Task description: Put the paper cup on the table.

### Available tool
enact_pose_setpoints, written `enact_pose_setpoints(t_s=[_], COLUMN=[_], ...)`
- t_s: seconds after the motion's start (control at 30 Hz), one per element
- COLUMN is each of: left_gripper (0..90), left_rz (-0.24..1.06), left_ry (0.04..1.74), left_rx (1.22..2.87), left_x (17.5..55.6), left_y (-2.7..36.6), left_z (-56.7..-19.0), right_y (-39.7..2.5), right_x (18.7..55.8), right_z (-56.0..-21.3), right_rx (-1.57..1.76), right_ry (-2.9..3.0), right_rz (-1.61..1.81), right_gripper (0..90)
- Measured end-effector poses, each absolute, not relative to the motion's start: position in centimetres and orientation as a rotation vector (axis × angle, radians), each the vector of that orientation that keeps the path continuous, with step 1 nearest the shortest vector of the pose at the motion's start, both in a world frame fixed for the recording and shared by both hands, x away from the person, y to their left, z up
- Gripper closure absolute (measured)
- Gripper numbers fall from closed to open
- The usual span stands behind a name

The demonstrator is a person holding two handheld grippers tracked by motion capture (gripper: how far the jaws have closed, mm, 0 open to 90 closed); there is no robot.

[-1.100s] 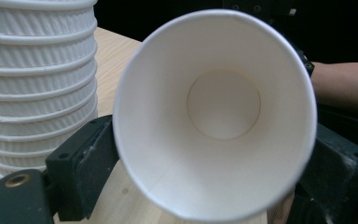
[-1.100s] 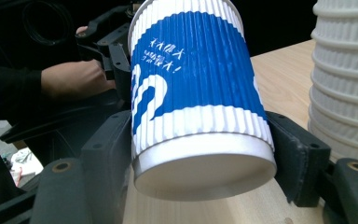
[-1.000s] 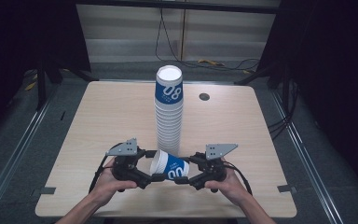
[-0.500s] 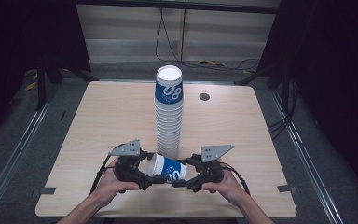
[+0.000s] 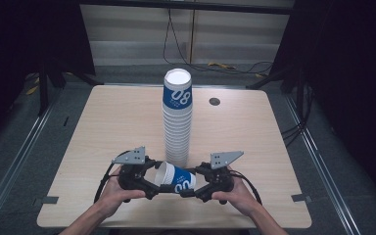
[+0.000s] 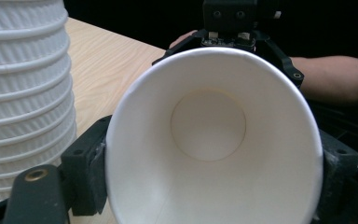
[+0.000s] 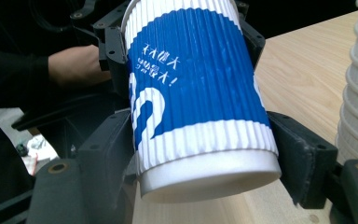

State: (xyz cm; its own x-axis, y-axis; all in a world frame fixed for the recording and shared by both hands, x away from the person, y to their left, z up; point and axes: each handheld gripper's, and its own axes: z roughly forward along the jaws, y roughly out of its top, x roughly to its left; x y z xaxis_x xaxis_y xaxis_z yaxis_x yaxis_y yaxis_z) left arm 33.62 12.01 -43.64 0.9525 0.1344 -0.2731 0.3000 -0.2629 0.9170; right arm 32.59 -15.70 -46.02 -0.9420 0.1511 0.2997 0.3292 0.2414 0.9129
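Two grippers, left (image 5: 152, 185) and right (image 5: 190, 188), clamp one cup (image 5: 175, 178) at lower centre, below the stack (image 5: 177, 122).

The paper cup (image 5: 176, 179), clamped at its mouth by the left gripper (image 5: 152, 182) and at its base by the right gripper (image 5: 192, 187), is shifting slightly leftward and toward the counter's (image 5: 103, 122) near edge.
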Motion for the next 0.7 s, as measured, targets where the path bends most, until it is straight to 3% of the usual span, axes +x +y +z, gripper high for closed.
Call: enact_pose_setpoints(t_s=[0.33, 0.4, 0.7], left_gripper=[18.8, 18.8, 18.8], left_rz=[-0.132, -0.126, -0.099], left_ry=[0.335, 0.342, 0.369], left_rx=[1.823, 1.820, 1.837], left_x=[33.8, 33.9, 34.0], left_y=[12.4, 12.4, 13.1], left_z=[-43.2, -43.0, -42.8], right_y=[-16.0, -16.0, -16.8], right_x=[32.6, 32.6, 32.4], right_z=[-46.1, -46.1, -46.2], right_rx=[-0.523, -0.573, -0.682], right_ry=[-2.382, -2.401, -2.442], right_rz=[-1.735, -1.740, -1.736], right_gripper=[22.9, 15.8, 14.1])
